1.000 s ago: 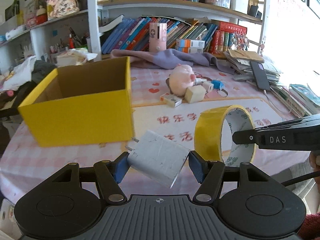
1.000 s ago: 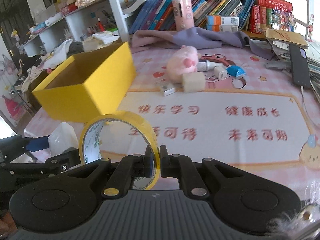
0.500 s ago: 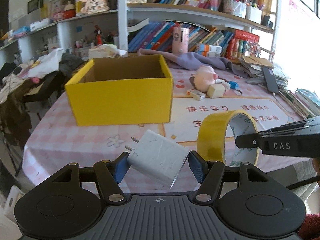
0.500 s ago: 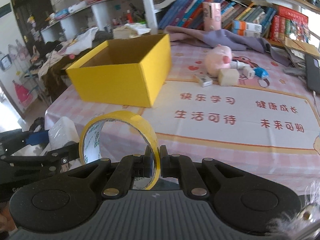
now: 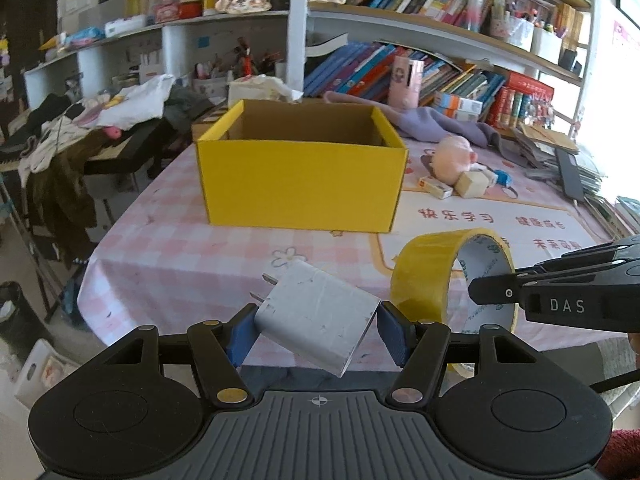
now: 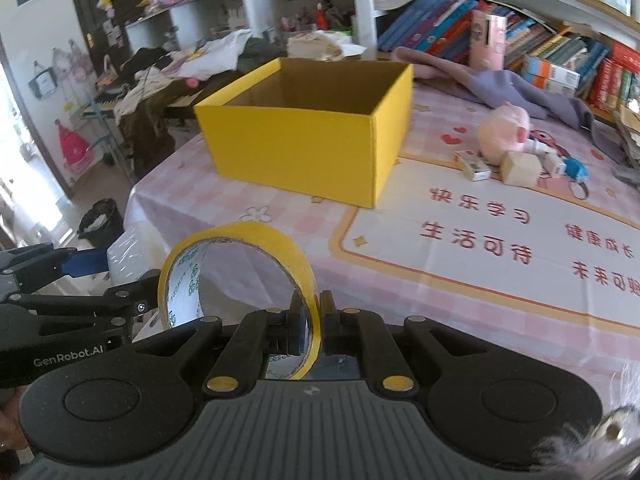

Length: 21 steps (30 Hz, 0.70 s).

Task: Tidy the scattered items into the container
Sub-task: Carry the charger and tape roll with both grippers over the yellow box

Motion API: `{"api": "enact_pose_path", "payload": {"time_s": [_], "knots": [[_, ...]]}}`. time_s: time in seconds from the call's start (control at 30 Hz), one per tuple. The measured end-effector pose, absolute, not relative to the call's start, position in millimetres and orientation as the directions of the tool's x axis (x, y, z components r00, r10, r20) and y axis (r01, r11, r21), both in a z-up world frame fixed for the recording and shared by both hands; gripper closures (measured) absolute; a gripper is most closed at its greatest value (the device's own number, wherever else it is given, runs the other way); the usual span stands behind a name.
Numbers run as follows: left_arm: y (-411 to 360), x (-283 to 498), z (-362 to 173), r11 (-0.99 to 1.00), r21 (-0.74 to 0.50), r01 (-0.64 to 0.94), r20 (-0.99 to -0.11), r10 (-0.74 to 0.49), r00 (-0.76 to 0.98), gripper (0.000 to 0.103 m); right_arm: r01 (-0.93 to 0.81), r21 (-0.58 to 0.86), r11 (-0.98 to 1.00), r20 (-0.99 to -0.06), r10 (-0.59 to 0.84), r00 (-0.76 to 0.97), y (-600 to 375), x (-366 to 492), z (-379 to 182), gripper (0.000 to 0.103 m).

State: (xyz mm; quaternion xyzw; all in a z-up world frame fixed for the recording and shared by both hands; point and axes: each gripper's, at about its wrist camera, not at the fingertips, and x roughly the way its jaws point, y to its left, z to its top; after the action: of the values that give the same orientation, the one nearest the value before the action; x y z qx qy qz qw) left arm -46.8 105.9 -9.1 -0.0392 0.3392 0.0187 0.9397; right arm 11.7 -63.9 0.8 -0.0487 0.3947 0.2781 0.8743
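Observation:
My left gripper (image 5: 316, 330) is shut on a white plug charger (image 5: 316, 322), its blue pads pressing both sides and the prongs pointing up left. My right gripper (image 6: 312, 312) is shut on the wall of a yellow tape roll (image 6: 236, 248), also seen from the left wrist as the yellow tape roll (image 5: 432, 276) beside the right gripper (image 5: 568, 292). The open yellow cardboard box (image 5: 300, 184) stands on the pink checked tablecloth (image 5: 180, 248) ahead of both grippers; its inside looks empty. In the right wrist view the yellow cardboard box (image 6: 304, 148) is up and to the left of centre.
A pink plush pig (image 5: 454, 158), a wooden block (image 5: 474, 184), a small card box (image 5: 436, 188) and a blue item (image 5: 502, 178) lie right of the box. Purple cloth (image 5: 440, 122), bookshelves and a phone (image 5: 570, 174) line the back. Clothes pile on a stand at left.
Both grippers have pulled back from the table and swung left with their items. The box, once close and at the left, now sits farther off and near centre.

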Motion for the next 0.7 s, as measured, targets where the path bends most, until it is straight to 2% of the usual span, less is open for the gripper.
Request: {"api": "enact_pose_path", "payload": {"time_s": [0.7], "knots": [[130.2, -41.0, -9.6, 0.991, -0.042, -0.13, -0.648, 0.072, 0.758, 0.039, -0.596, 0.147, 0.789, -0.723, 0.497, 0.48, -29.6, 26.1, -5.5, 0.096]]}}
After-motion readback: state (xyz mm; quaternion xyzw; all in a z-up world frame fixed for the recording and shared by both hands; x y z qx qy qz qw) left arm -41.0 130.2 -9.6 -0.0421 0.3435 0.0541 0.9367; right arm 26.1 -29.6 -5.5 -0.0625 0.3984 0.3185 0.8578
